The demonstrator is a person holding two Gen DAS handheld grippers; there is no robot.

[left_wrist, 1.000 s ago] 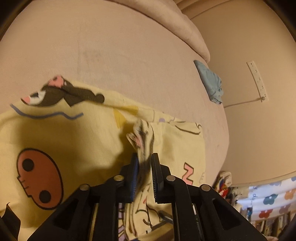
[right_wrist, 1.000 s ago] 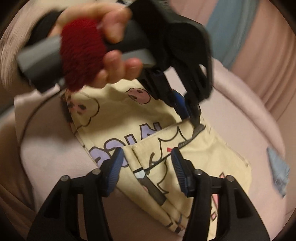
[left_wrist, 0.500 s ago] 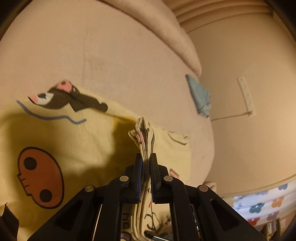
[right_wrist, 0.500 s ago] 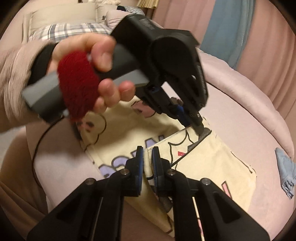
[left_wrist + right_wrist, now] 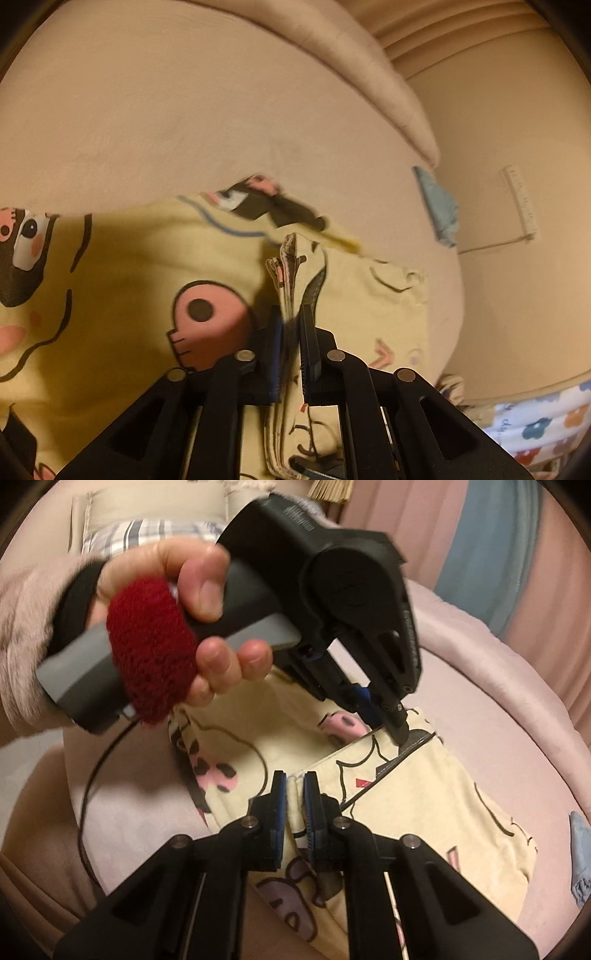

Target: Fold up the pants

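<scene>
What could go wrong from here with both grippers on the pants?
1. The left gripper pinches a thick stack of layers of the pants near the pad tips; some layers may slip out as the fold is carried over.
2. The right gripper holds only a thin edge, so uneven pull could skew the fold.
3. The cable trails beside the cloth on the sofa and may snag it.

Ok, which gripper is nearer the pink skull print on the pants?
Left. The left gripper pinches a fold of the pants right beside the skull print; the right gripper grips the folded edge farther along, apart from the print.
</scene>
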